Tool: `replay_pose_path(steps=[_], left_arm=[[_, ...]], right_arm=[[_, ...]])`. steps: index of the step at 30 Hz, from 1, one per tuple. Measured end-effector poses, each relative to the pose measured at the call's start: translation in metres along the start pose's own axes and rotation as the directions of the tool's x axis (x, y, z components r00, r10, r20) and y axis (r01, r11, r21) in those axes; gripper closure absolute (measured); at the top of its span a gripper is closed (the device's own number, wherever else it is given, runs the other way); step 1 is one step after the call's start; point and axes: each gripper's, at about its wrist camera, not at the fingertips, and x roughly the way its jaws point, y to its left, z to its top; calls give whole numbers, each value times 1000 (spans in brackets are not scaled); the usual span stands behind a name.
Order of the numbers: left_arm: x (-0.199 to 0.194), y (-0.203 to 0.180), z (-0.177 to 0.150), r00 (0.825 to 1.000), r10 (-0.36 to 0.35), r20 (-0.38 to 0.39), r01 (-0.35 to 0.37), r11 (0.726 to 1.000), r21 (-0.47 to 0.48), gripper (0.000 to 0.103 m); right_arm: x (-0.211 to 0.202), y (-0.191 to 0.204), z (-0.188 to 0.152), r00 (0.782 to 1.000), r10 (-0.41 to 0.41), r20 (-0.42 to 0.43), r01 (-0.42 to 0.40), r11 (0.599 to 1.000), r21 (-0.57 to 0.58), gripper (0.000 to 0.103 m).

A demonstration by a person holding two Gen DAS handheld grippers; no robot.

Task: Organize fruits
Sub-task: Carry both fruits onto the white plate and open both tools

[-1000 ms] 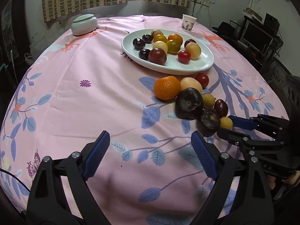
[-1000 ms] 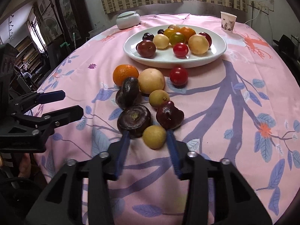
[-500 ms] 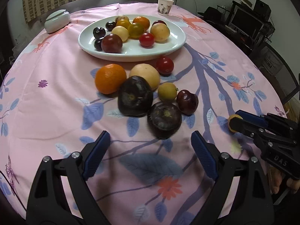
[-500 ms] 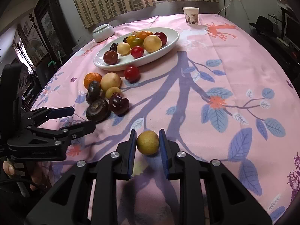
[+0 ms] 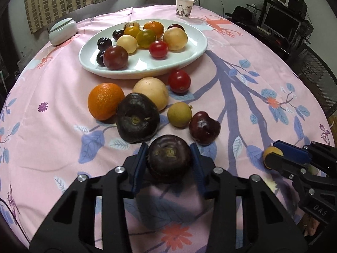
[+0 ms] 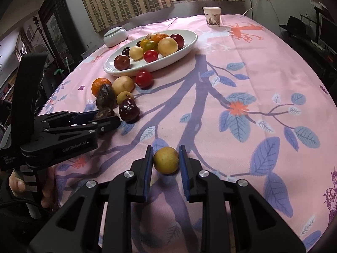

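Two blue fingers of the left gripper [image 5: 169,162] are closing around a dark round fruit [image 5: 169,158] at 6 o'clock in the left wrist view, and both pads look like they touch its sides. Just past it, toward 12 o'clock, sits a bigger dark fruit [image 5: 138,120], with an orange [image 5: 105,101] at its 10 o'clock and a pale round fruit [image 5: 151,93] behind it. A small yellow-green fruit [image 5: 179,114] and a dark red plum [image 5: 204,127] lie at 3 o'clock of the bigger dark fruit, and a red tomato [image 5: 179,81] sits close to the white plate [image 5: 189,57], which is full of more fruit. The right gripper [image 5: 273,155] shows at 4 o'clock, pinching a small yellow fruit [image 5: 271,151]. In the right wrist view, the right gripper [image 6: 166,161] has its fingers squeezed on that small yellow fruit [image 6: 166,159] at 6 o'clock, over the pink tablecloth [image 6: 242,80]. The left gripper [image 6: 106,118] reaches in from 9 o'clock, with the dark round fruit [image 6: 105,112] between its fingers. The white plate [image 6: 185,44] sits at 11 o'clock, and a paper cup [image 6: 212,16] stands at 1 o'clock.
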Motion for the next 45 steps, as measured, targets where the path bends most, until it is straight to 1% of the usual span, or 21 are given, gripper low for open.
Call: replay_pose_path(steps=[1,3,7,10,13,16,25,31,34,37,39,42,43,45], left_arm=[[-2,1,-2,1000,-8,-2,8,1000,-1,62],[-5,2,-6,1000,-16,-3,16,1000,-1,62],[-11,8,-13,1000,-30,-2,30,1000,-5,62],[-19,14,-17,999,-40,13,40,999,-13,62],[-31,23,-19,998,-46,44,48,999,-26,62],[-41,37,-17,996,-54,65,58,997,-53,62],[-52,63,-19,996,-50,80,58,993,-99,62],[-54,71,-10,996,-43,82,51,994,-98,62],[-57,75,8,996,-28,87,35,996,-82,62],[-55,85,40,995,-11,102,19,997,-76,62],[-49,95,71,994,7,107,3,996,-87,62],[-30,111,119,996,-19,86,30,991,-128,62],[-21,115,135,997,-15,80,26,990,-139,62],[-2,118,162,998,16,62,-7,989,-150,61]], right_arm=[[0,0,0,1000,-2,-2,2,1000,-1,78],[6,2,-1,999,1,-41,-1,1000,-10,75],[6,9,-4,999,-43,-26,43,998,-35,75],[5,15,-4,996,-85,-33,84,995,-51,77],[-2,21,-2,997,-80,-18,79,996,-48,77],[-8,31,4,996,-93,2,93,993,-71,77],[1,50,17,998,-63,-21,60,993,-103,77],[8,54,29,999,-35,-32,31,993,-115,77],[10,58,47,1000,-10,-28,6,990,-142,77],[15,64,78,1000,25,-19,-28,984,-173,77],[21,69,103,999,37,-13,-39,981,-192,77],[40,78,144,999,33,-11,-34,975,-218,77],[49,81,156,999,36,-9,-37,974,-224,77],[71,85,174,999,36,-14,-38,969,-245,78]])
